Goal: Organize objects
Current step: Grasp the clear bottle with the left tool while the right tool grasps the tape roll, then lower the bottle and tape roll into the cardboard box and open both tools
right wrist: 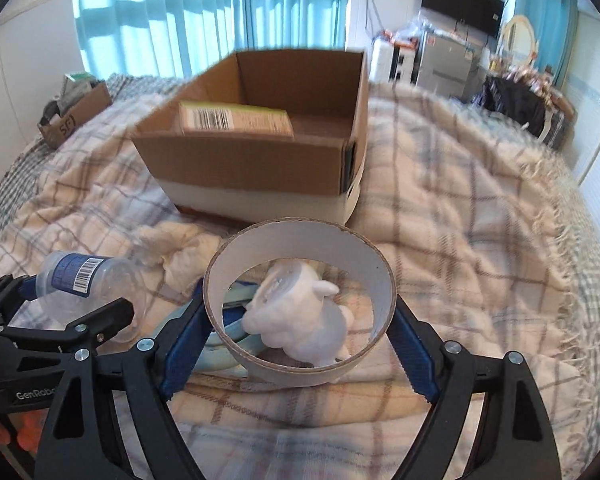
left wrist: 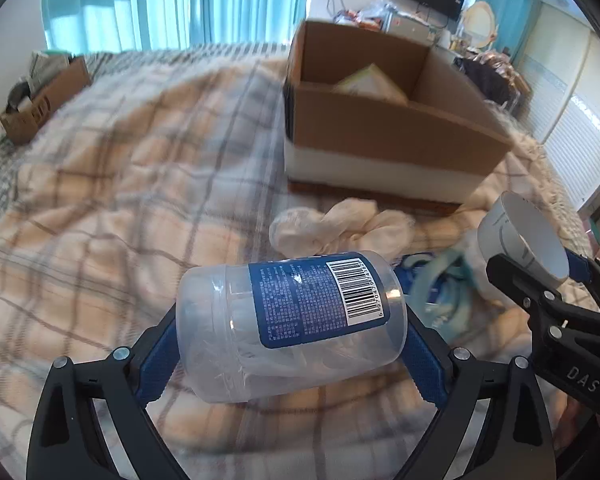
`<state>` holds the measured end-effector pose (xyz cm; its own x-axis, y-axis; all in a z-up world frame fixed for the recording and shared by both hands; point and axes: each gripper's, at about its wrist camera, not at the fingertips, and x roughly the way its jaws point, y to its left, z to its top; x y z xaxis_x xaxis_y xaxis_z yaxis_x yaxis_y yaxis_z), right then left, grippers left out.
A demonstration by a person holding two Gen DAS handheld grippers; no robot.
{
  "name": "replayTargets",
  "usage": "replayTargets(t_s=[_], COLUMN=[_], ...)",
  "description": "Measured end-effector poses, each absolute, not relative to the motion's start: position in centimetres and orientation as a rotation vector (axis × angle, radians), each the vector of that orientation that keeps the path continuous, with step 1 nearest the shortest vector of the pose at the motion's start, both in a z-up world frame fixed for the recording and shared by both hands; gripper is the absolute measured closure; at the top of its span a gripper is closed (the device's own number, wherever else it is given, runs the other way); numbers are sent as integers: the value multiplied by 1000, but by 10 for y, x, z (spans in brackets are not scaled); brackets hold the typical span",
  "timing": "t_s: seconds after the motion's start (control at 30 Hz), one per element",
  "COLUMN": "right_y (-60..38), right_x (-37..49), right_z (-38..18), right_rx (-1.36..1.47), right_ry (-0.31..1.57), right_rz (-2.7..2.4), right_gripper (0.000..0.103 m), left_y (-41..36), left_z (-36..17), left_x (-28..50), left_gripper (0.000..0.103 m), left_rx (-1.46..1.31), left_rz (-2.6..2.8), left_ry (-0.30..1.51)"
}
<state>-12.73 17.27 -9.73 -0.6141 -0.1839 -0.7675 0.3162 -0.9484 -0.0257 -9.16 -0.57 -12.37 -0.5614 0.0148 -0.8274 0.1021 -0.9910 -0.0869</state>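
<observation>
With both tools loaded and lifted above the plaid blanket (right wrist: 460, 208), the step in hand looks like carrying to the box: the left gripper (left wrist: 290, 334) is clamped across a clear, smooth plastic jar (left wrist: 288, 324) with a blue barcode label, held on its side, and the right gripper (right wrist: 300, 316) pinches a stiff white cardboard ring (right wrist: 300, 300). Just beyond lie a crumpled cream cloth (left wrist: 340, 228) and a white figurine (right wrist: 300, 320); farther off, the open corrugated cardboard box (right wrist: 256, 160), already holding a flat packet (right wrist: 236, 120), calls for raising each load over its near wall before letting go

Bright daylight through curtains (right wrist: 204, 12); motion blur, seemingly; fisheye-warped edges.
</observation>
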Motion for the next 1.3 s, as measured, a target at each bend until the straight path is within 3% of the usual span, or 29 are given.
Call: replayTargets(t_s=[0.47, 0.77, 1.03, 1.3], right_y=[192, 195, 185, 175], right_x=[-68, -69, -123, -204], right_z=[2, 57, 79, 78], right_rx=[925, 782, 743, 772], right_ry=[197, 183, 132, 41], right_rz=[-2675, -2694, -2679, -2674], right_gripper=[18, 18, 18, 18], left_y=[-6, -4, -2, 2], left_z=[-20, 30, 39, 15], left_x=[-61, -85, -141, -214], left_gripper=[6, 6, 6, 6], left_rx=[1200, 1077, 1065, 1121], left_rz=[-2871, -2946, -2966, -2981], left_ry=[175, 145, 104, 79])
